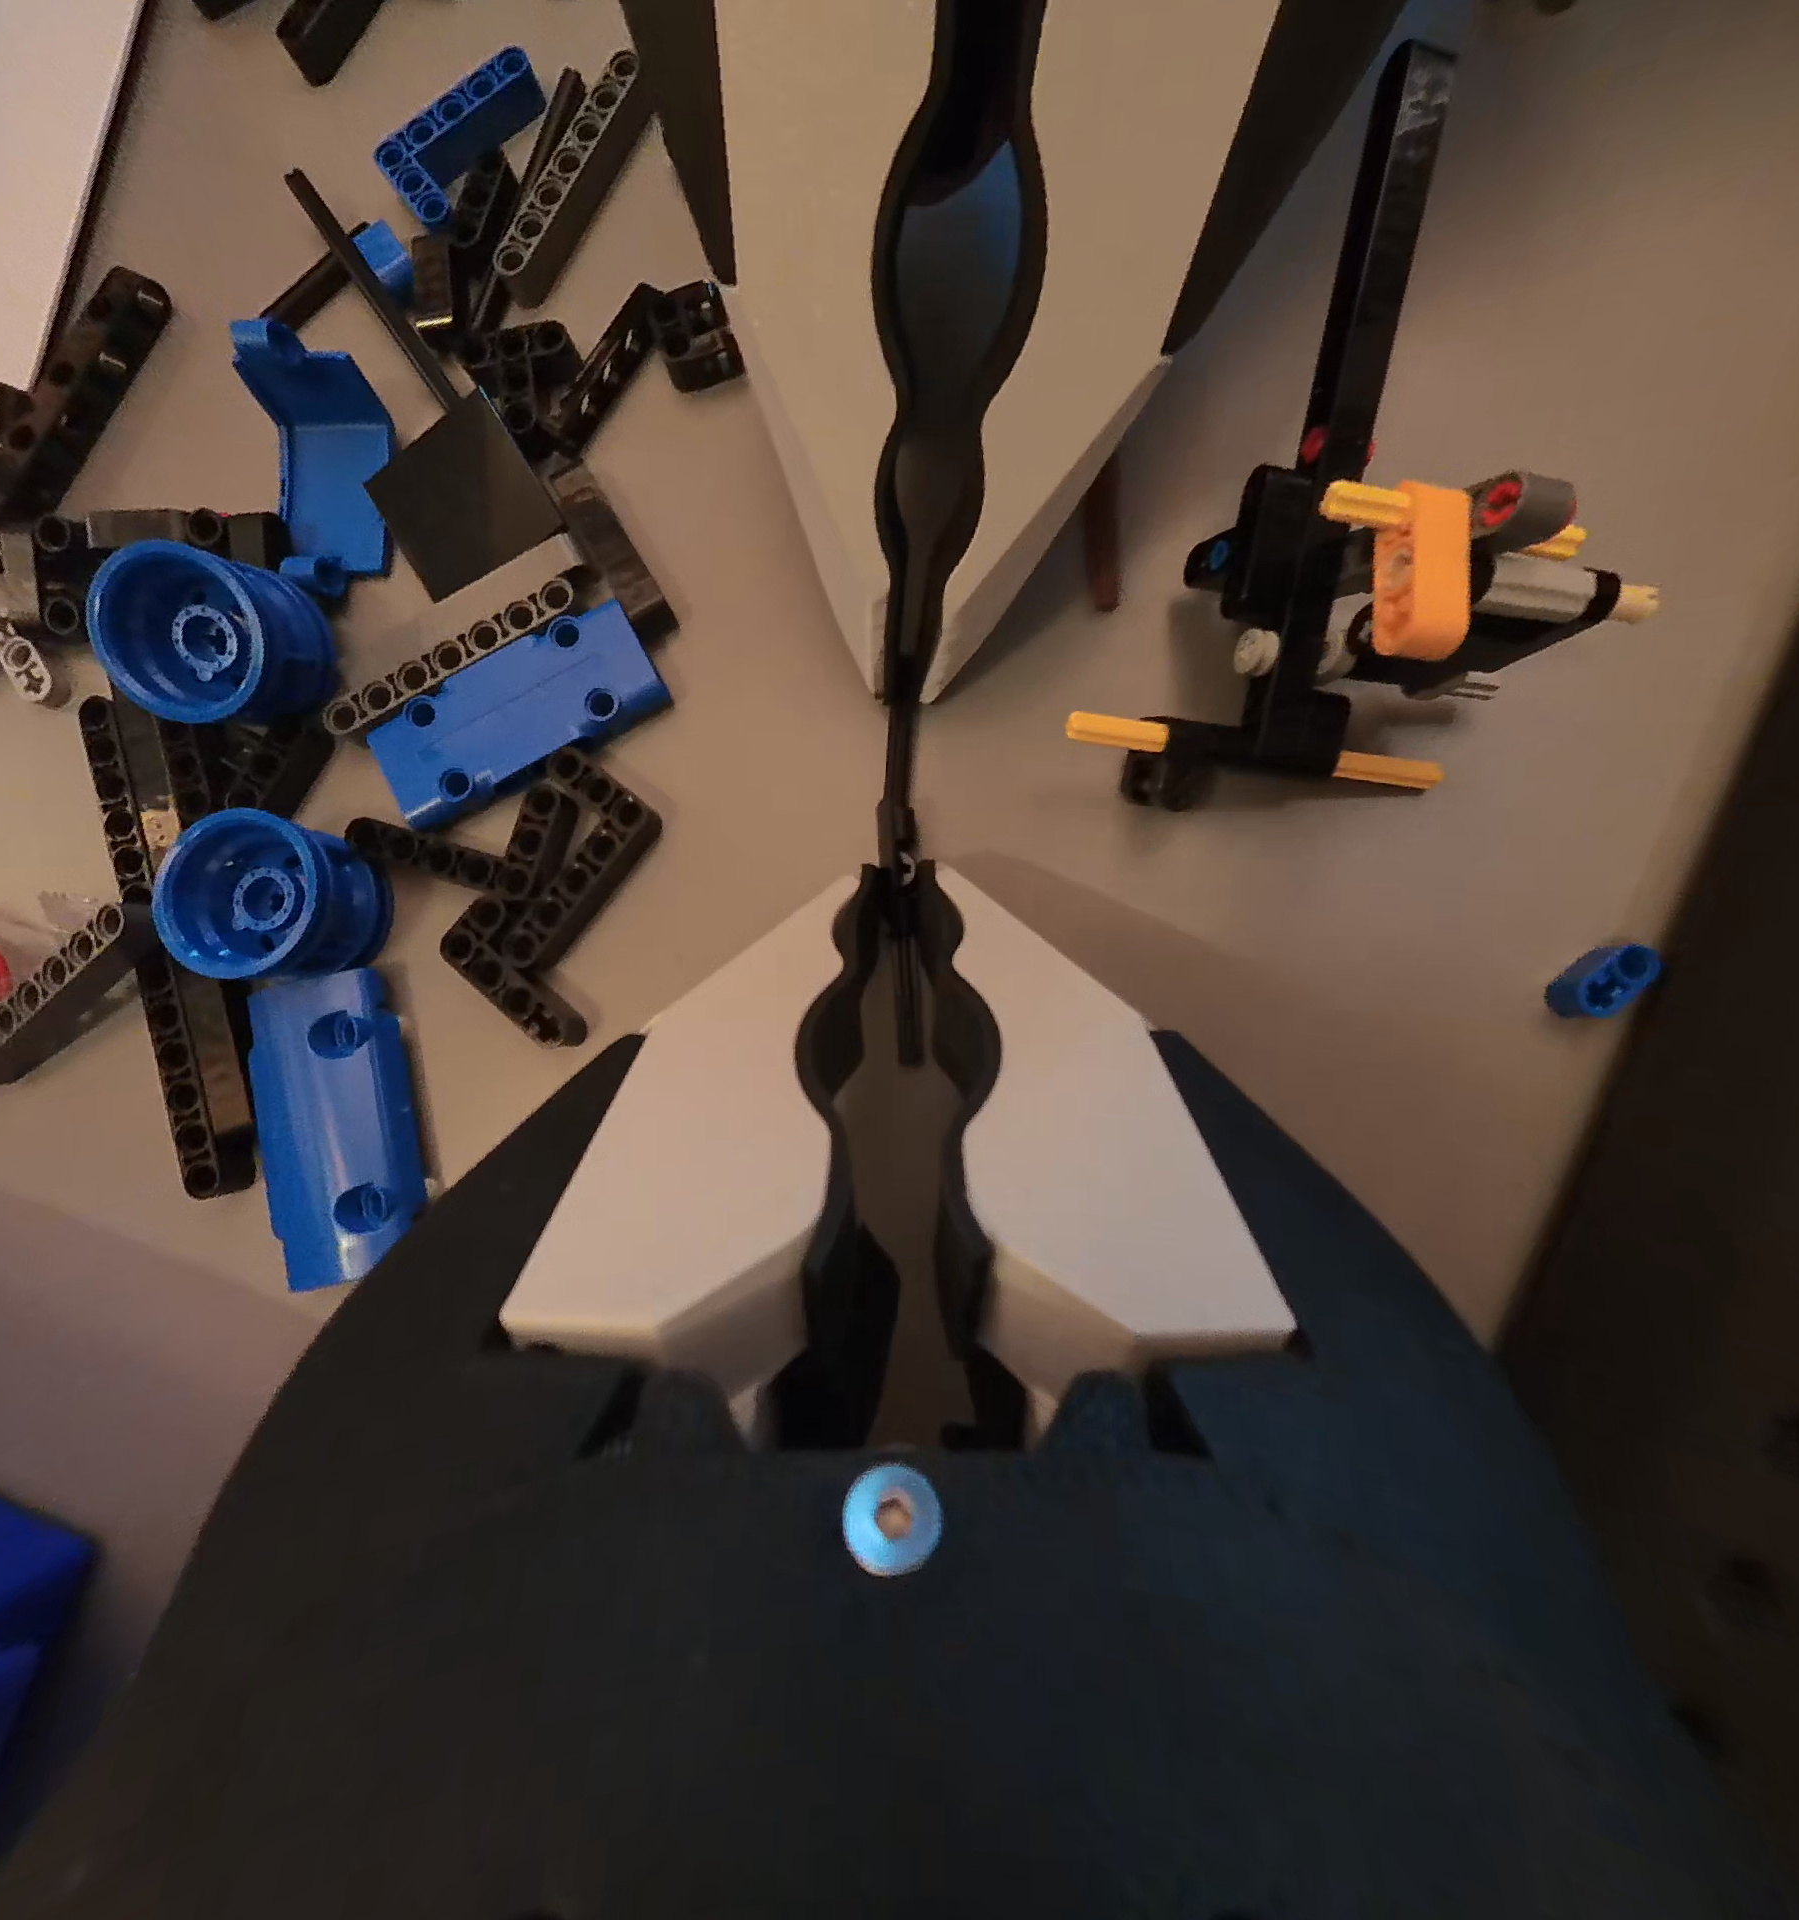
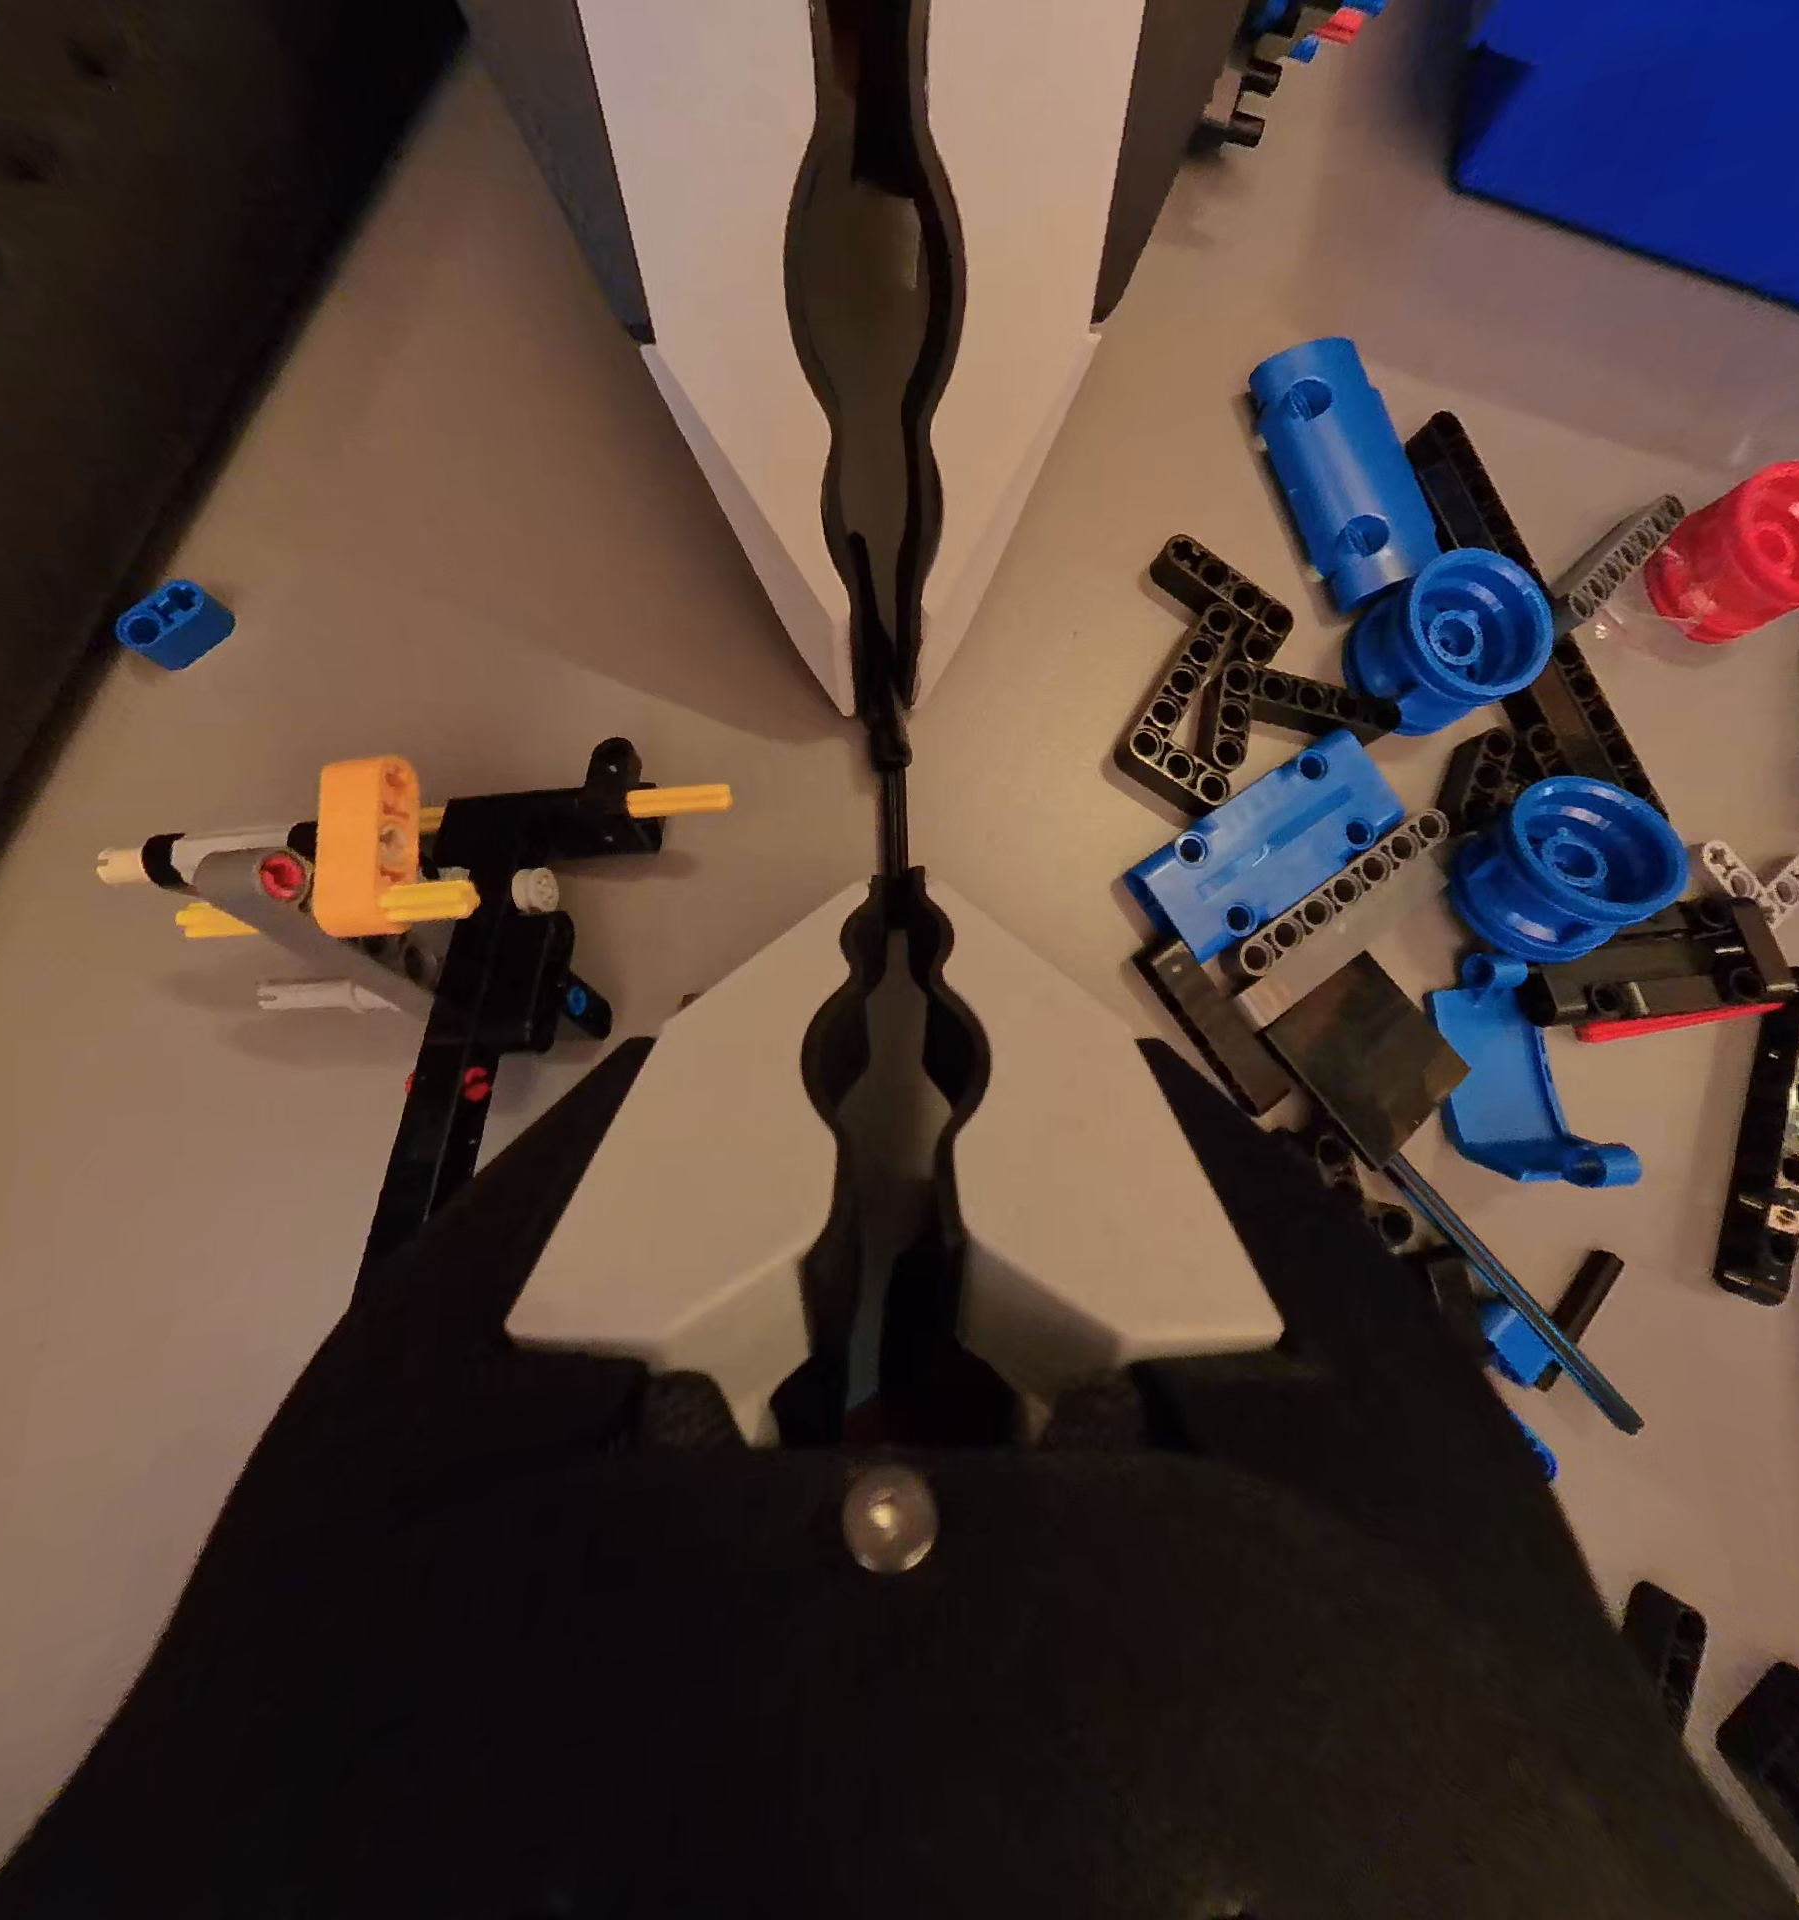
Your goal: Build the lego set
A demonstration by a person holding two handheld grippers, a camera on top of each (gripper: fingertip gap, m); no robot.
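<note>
My left gripper (image 1: 900,888) and my right gripper (image 2: 895,888) point tip to tip above the grey table (image 1: 1134,987). Both are shut on one thin black axle (image 1: 900,769), which spans the short gap between them; it also shows in the right wrist view (image 2: 890,800). The right gripper (image 1: 905,686) comes in from the top of the left wrist view, and the left gripper (image 2: 879,707) from the top of the right wrist view. A partly built black assembly with an orange beam and yellow axles (image 1: 1414,571) lies beside them (image 2: 365,847).
A pile of loose parts holds two blue wheels (image 1: 204,634) (image 2: 1565,862), blue panels (image 1: 516,712) (image 2: 1264,831), black beams (image 1: 552,894) and a red wheel (image 2: 1757,551). A small blue connector (image 1: 1601,977) (image 2: 173,623) lies alone near a dark perforated surface (image 2: 43,208). A blue box (image 2: 1684,135) stands at the edge. The grippers are tip to tip, or close to it.
</note>
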